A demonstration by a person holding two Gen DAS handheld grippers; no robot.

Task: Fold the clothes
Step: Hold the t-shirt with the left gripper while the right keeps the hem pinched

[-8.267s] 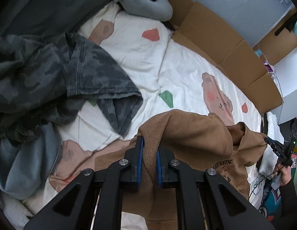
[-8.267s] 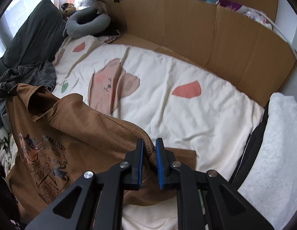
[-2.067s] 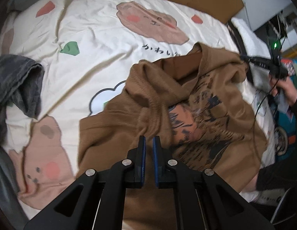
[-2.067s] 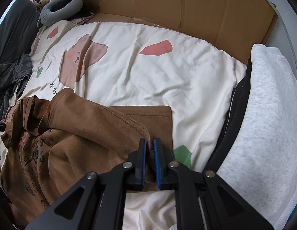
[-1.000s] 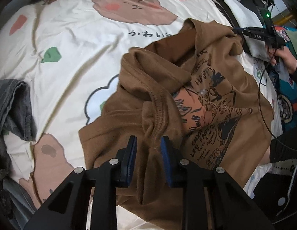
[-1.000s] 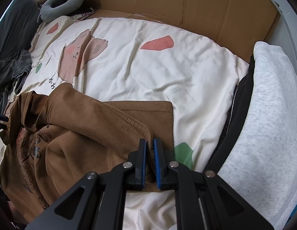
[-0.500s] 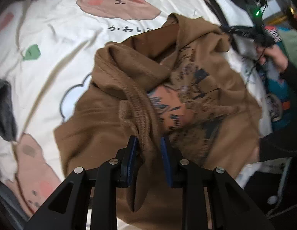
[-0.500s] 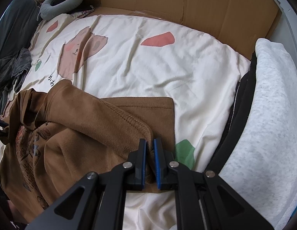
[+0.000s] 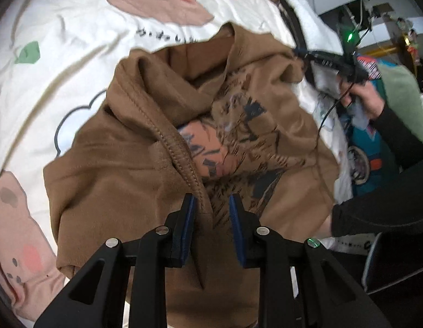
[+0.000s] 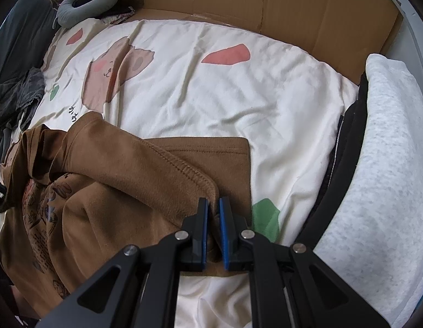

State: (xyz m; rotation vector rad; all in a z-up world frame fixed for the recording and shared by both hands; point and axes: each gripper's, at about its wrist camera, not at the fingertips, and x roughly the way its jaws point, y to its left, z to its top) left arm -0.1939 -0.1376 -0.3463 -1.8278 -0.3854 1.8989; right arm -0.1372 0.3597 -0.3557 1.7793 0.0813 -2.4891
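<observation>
a cream cartoon-print bed sheet (image 10: 238, 95) backed by cardboard (image 10: 266, 2) at 12 o'clock carries the brown sweatshirt (image 10: 115, 180). the right hand-held gripper (image 10: 213, 205) pinches its hem; the left hand-held gripper (image 9: 210, 205) stands apart over a fold.

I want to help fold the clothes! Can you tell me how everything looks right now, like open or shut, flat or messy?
Left gripper: open, jaws apart over the shirt's stitched hem.
Right gripper: shut on the brown shirt's edge.
Brown shirt: crumpled, partly folded over itself, print showing.
Bedsheet: spread out, lightly wrinkled.
Grey garment: bunched up, unfolded.
Neck pillow: lying at the bed's far corner.
</observation>
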